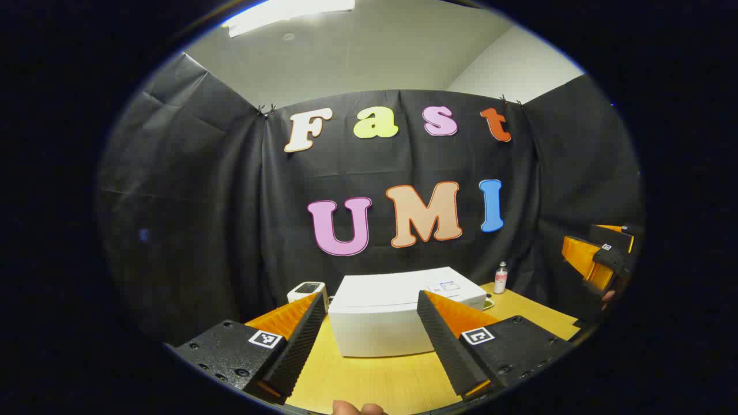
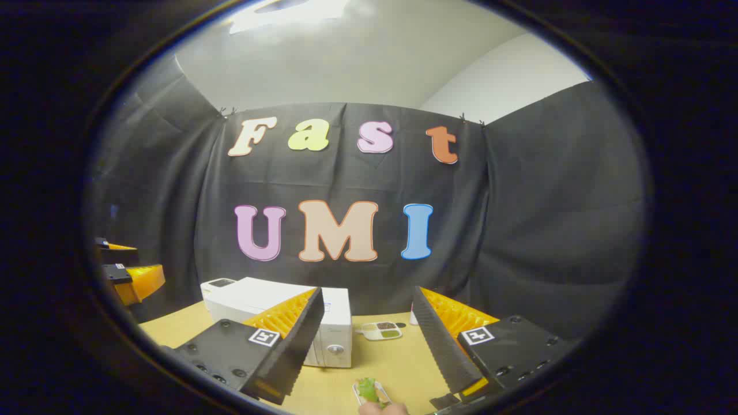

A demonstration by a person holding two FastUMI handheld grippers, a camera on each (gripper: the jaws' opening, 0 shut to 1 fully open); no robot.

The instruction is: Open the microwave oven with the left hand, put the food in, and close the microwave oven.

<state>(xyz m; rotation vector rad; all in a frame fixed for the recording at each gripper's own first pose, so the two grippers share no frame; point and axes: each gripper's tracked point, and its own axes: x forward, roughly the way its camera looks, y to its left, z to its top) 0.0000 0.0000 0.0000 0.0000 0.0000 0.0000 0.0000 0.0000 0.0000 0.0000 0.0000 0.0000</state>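
- Nearest the lens in the left gripper view, the left claw is spread wide with nothing between its fingers; it hangs above the bench, apart from everything on it.
- Beyond that gap stands the white microwave on the bench, its door shut, its top and one plain side turned to this view.
- Just behind the microwave's left corner sits a small white device with a dark top panel.
- A small clear bottle with a pale cap stands upright near the back of the bench, to the right of the microwave and close to the black cloth wall.
- At the right edge of the same view the right claw shows farther off, held up above the bench.
- In the right gripper view, the right claw is likewise wide open and holds nothing.
- Low in that view, between the fingers, a small plate of green food lies on the bench, and part of a hand shows at the bottom edge next to it; whether they touch cannot be told.
- Farther back on the bench lies a small divided tray with green and dark portions, just right of the microwave's dial side.
- At the far left of this view, the left claw appears, raised above the bench.
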